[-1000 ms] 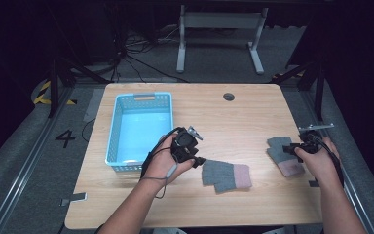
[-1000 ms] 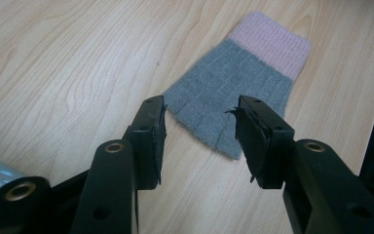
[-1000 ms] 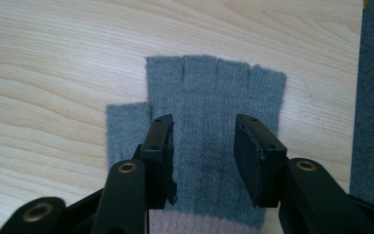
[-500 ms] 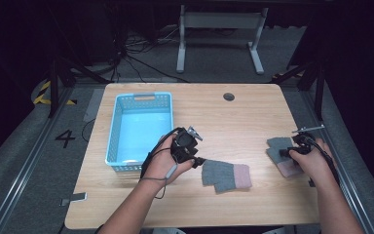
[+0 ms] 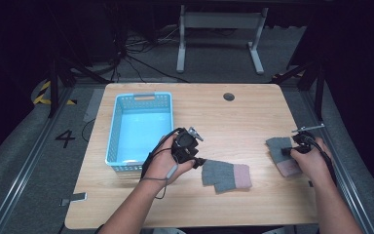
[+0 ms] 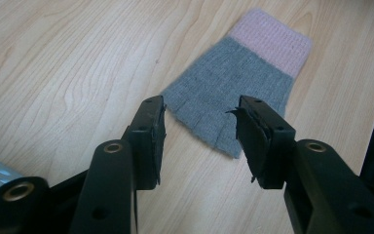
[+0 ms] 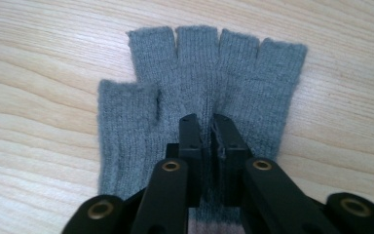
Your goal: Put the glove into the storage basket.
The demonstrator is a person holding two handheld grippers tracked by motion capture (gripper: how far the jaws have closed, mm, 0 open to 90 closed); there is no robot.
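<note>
Two fingerless gloves are laid flat on the table. The left claw is held wide before the middle glove. The right claw, nearly closed, is pressed onto the right-edge glove.

I see open bench beyond both gloves; the blue basket blocks my left tongs' outer side.

You are working in a lab or test studio: dark curtains, loose cables trailing on the far floor, hazard tape lying left.
</note>
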